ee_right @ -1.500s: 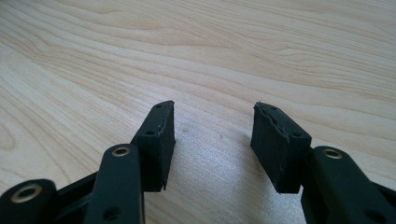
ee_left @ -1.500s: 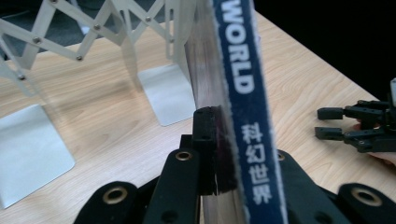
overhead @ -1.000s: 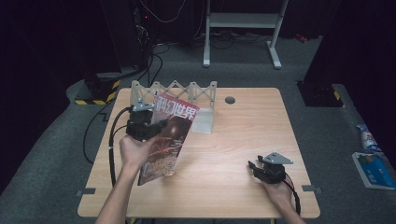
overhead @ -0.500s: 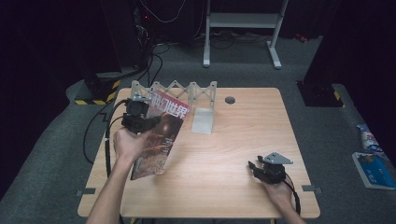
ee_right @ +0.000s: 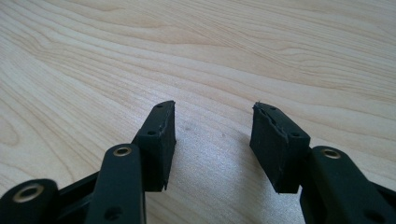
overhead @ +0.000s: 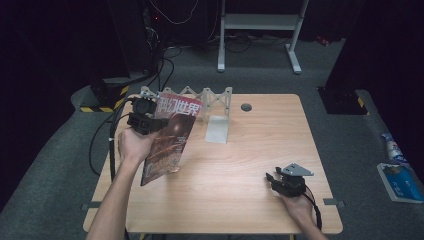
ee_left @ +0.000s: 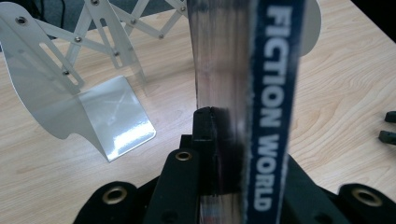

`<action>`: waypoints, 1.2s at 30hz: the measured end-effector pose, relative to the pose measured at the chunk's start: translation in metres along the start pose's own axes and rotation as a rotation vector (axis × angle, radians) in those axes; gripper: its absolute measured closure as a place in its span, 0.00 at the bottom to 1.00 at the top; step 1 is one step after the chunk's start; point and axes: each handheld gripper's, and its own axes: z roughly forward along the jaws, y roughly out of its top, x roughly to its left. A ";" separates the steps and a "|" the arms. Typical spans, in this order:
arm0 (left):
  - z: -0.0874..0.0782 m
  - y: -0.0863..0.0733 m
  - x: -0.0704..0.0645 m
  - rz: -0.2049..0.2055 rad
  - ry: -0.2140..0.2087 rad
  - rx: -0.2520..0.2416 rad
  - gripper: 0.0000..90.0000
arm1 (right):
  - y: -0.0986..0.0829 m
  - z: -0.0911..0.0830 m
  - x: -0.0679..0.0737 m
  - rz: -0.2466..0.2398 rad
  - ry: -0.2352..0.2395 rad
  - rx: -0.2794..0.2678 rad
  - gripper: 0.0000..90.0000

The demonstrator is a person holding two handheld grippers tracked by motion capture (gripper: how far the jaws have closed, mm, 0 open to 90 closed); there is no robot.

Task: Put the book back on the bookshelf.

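Tabletop [overhead: 250, 165] first, pale wood, and everything here is placed against the folding rack [overhead: 202, 100] at its far edge. Magazine [overhead: 167, 135] next: it hangs tilted off the wood just in front of the rack's left end, and it has slid leftward from where it was a second ago, when it lay closer to the rack's middle. Left gripper [overhead: 145, 120] has it, jaws clamped tight on the spine, "FICTION WORLD" reading up the edge in the left gripper view [ee_left: 271, 112]. Rack's shiny end plate [ee_left: 116, 121] sits just beyond. Right gripper [overhead: 285, 182], well apart from the rack at the near right, has not moved, jaws spread wide over bare wood [ee_right: 212, 135].
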 end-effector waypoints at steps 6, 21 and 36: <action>0.005 0.010 0.010 -0.012 0.011 0.039 0.92 | 0.000 0.000 0.000 -0.016 0.001 -0.004 0.56; 0.004 0.028 0.035 -0.060 0.037 0.108 0.91 | 0.000 0.000 0.000 -0.024 0.001 -0.001 0.56; 0.018 0.037 0.062 -0.115 0.019 0.131 0.91 | 0.000 -0.002 0.002 -0.022 -0.008 0.003 0.55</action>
